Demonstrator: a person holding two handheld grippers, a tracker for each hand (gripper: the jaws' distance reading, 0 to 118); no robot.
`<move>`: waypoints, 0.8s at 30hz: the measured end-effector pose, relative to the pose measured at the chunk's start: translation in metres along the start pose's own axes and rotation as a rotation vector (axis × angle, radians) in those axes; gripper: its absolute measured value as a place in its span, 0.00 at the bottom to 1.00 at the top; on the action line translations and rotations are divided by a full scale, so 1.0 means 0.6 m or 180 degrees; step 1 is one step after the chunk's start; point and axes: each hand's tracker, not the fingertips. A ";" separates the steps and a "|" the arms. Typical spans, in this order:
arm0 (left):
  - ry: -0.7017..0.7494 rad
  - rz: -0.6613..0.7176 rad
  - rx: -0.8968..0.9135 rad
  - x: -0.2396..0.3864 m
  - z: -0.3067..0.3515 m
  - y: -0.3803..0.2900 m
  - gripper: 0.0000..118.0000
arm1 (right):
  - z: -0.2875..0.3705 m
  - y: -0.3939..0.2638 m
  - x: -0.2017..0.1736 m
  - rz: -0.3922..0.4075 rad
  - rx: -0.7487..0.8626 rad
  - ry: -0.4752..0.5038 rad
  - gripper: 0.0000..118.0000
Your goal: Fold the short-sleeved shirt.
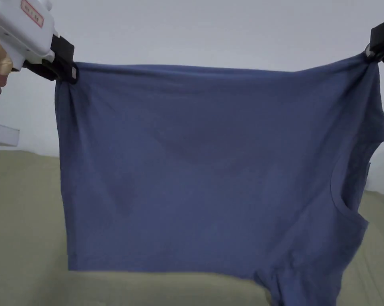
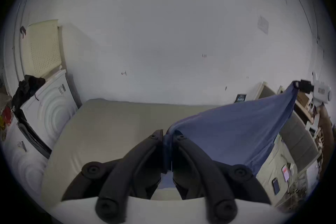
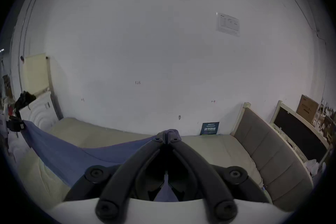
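1 shirt point(image 1: 211, 167), blue, hanging above bed point(image 1: 24, 223) | 2 tongs: left tongs point(image 1: 69, 71) clamped on shirt corner | right tongs point(image 1: 372, 53) clamped on opposite corner

Shirt point(image 1: 211, 167): blue knit cloth, matt, soft, light creases near the clamped corners. Grippers: left point(image 1: 67, 71) and right point(image 1: 372, 53) have matt black plastic jaws, glossy white plastic bodies. Bed point(image 1: 24, 223) under shirt: olive cloth, matt, smooth. Wall point(image 1: 211, 32) behind: white, matt paint.

One blue shirt point(image 1: 211, 167), two tools point(image 1: 67, 71) point(image 1: 372, 51), one beige bed point(image 1: 24, 223), two white washing machines point(image 2: 49, 106).
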 end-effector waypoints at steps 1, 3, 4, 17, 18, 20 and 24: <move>-0.0008 0.0034 0.0048 0.001 -0.001 0.002 0.09 | -0.001 0.003 0.001 -0.0016 -0.0001 0.0013 0.00; 0.0010 -0.0001 0.0019 0.010 0.001 -0.002 0.09 | -0.002 -0.002 0.001 -0.0015 0.0027 0.0007 0.00; 0.0030 -0.0062 0.0013 0.014 0.001 -0.009 0.09 | -0.004 -0.008 0.001 0.0018 -0.0009 0.0032 0.01; -0.0150 -0.0380 -0.0601 0.013 0.046 -0.181 0.09 | 0.109 -0.212 0.005 0.0264 -0.0419 0.0253 0.01; -0.0160 -0.0358 -0.0617 0.009 0.056 -0.199 0.09 | 0.122 -0.225 0.006 0.0239 -0.0463 0.0215 0.01; -0.0236 -0.0352 -0.0677 0.007 0.079 -0.234 0.09 | 0.154 -0.256 0.016 0.0203 -0.0544 0.0279 0.01; -0.0312 -0.0437 -0.0689 0.004 0.133 -0.307 0.09 | 0.229 -0.321 0.026 0.0189 -0.0645 0.0324 0.01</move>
